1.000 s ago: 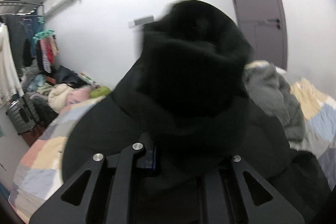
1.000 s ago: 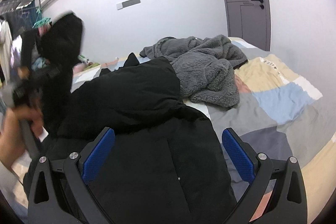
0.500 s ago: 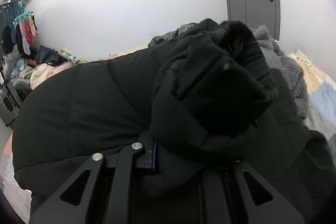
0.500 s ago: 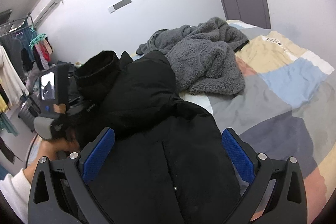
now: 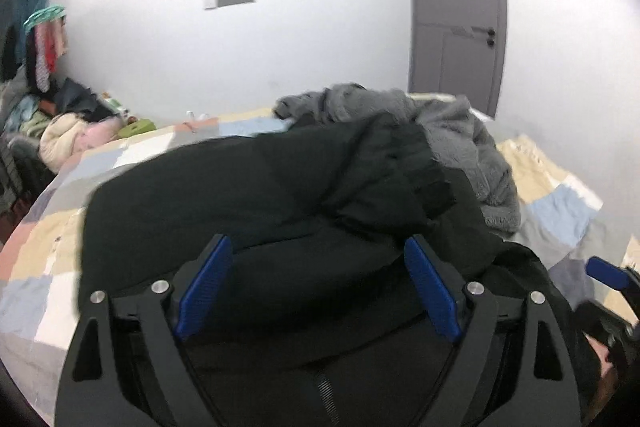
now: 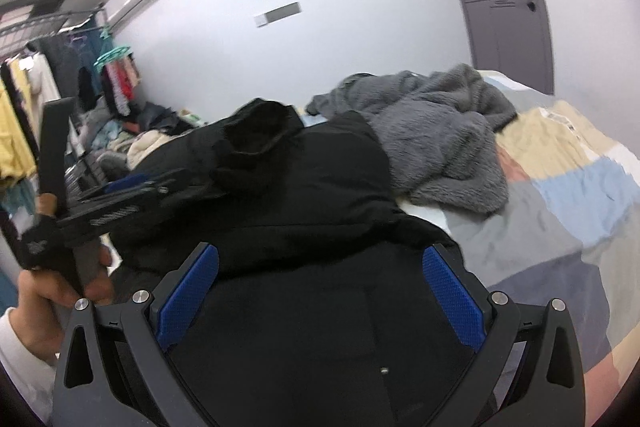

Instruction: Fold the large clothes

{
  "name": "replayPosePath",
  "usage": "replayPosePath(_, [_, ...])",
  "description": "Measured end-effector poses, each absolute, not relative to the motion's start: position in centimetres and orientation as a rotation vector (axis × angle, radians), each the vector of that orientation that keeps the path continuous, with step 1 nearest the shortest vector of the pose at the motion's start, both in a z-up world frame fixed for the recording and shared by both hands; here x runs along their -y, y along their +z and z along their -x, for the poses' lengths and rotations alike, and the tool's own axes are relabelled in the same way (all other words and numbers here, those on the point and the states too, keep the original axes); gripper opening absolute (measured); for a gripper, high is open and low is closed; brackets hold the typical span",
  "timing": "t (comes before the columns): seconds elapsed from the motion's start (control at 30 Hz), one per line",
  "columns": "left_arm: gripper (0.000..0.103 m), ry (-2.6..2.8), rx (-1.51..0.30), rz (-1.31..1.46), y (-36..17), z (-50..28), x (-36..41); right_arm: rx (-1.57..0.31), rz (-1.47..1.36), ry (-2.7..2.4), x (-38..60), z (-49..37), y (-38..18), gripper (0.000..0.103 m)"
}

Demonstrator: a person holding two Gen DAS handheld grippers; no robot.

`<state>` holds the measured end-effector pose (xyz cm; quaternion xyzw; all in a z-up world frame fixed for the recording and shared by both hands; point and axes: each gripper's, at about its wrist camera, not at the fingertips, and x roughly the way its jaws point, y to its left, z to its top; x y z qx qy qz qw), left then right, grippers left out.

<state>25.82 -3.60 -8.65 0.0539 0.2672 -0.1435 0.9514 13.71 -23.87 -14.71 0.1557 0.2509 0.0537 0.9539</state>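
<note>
One patchwork bed [image 6: 568, 211] is lying bare toward three o'clock; my black coat [image 6: 312, 211] is sprawling across it, its twelve o'clock edge touching a grey fleece [image 6: 436, 147]. My left claw [image 5: 316, 283] and right claw [image 6: 316, 295] are hovering spread, gripping nothing.

A black padded jacket [image 6: 320, 227] lies across the patchwork bedspread [image 6: 560, 227], its cuffed sleeve [image 6: 256, 143] folded over the body. The right gripper [image 6: 316, 291] hovers above it with jaws spread wide. The left gripper [image 6: 132, 187], gripped by a hand [image 6: 52, 287], seems parted beside the sleeve. A grey fleece [image 6: 436, 143] lies beyond
</note>
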Motion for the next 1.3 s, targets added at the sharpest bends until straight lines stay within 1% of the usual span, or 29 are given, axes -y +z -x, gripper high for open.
replayPosePath(0.13, [0.088,-0.224,-0.557,-0.008,-7.5,-23.9,-3.6,-0.512,-0.339,0.173,22.9,-15.1,-12.9,0.103])
replayPosePath(0.23, [0.088,-0.171,-0.576,0.053,-7.9,-24.0,-8.2,-0.525,-0.362,0.215,22.3,-18.4,-11.2,0.103])
replayPosePath(0.37, [0.088,-0.090,-0.595,0.105,-10.2,-25.8,-12.5,-0.542,-0.340,0.268,20.3,-23.4,-10.0,0.103])
replayPosePath(0.5, [0.088,-0.066,-0.644,0.187,-13.5,-29.5,-14.8,-0.580,-0.340,0.282,18.8,-28.9,-10.5,0.100])
replayPosePath(0.53, [0.087,-0.061,-0.651,0.189,-14.1,-30.2,-15.0,-0.600,-0.343,0.270,18.4,-30.5,-11.0,0.097])
replayPosePath(0.57, [0.087,-0.061,-0.656,0.191,-14.6,-30.9,-15.1,-0.615,-0.337,0.259,18.2,-31.6,-11.4,0.091])
replayPosePath(0.6, [0.087,-0.069,-0.654,0.202,-14.9,-31.5,-15.2,-0.636,-0.327,0.245,17.9,-32.9,-12.0,0.088])
replayPosePath(0.63, [0.087,-0.076,-0.654,0.215,-15.0,-31.9,-15.3,-0.663,-0.315,0.224,17.6,-34.1,-12.7,0.076])
replayPosePath(0.67, [0.087,-0.086,-0.656,0.227,-15.3,-32.3,-15.3,-0.687,-0.307,0.209,17.4,-35.0,-13.1,0.057])
replayPosePath(0.7, [0.086,-0.098,-0.655,0.227,-15.5,-32.6,-15.2,-0.698,-0.305,0.207,17.4,-35.4,-13.3,0.045])
replayPosePath(0.73, [0.083,-0.111,-0.651,0.217,-15.6,-32.7,-14.9,-0.688,-0.300,0.212,17.4,-35.4,-13.1,0.026])
replayPosePath(0.77, [0.079,-0.120,-0.652,0.212,-15.7,-32.7,-14.8,-0.656,-0.283,0.212,17.3,-34.9,-12.6,0.019])
replayPosePath(0.83, [0.075,-0.156,-0.658,0.208,-15.8,-32.7,-14.2,-0.611,-0.238,0.207,17.3,-33.8,-11.5,0.013])
replayPosePath(0.87, [0.073,-0.164,-0.653,0.202,-15.6,-32.6,-14.0,-0.594,-0.220,0.199,17.2,-33.0,-10.7,0.012])
replayPosePath(0.97, [0.066,-0.187,-0.641,0.203,-15.0,-32.1,-13.5,-0.575,-0.194,0.188,17.5,-31.3,-9.7,0.011])
replayPosePath(1.03, [0.064,-0.206,-0.651,0.202,-14.9,-31.9,-13.0,-0.582,-0.189,0.165,18.0,-30.6,-9.6,0.011])
replayPosePath(1.3, [0.063,-0.178,-0.725,0.116,-16.5,-32.8,-10.9,-0.659,-0.149,0.111,19.7,-32.2,-13.7,0.012])
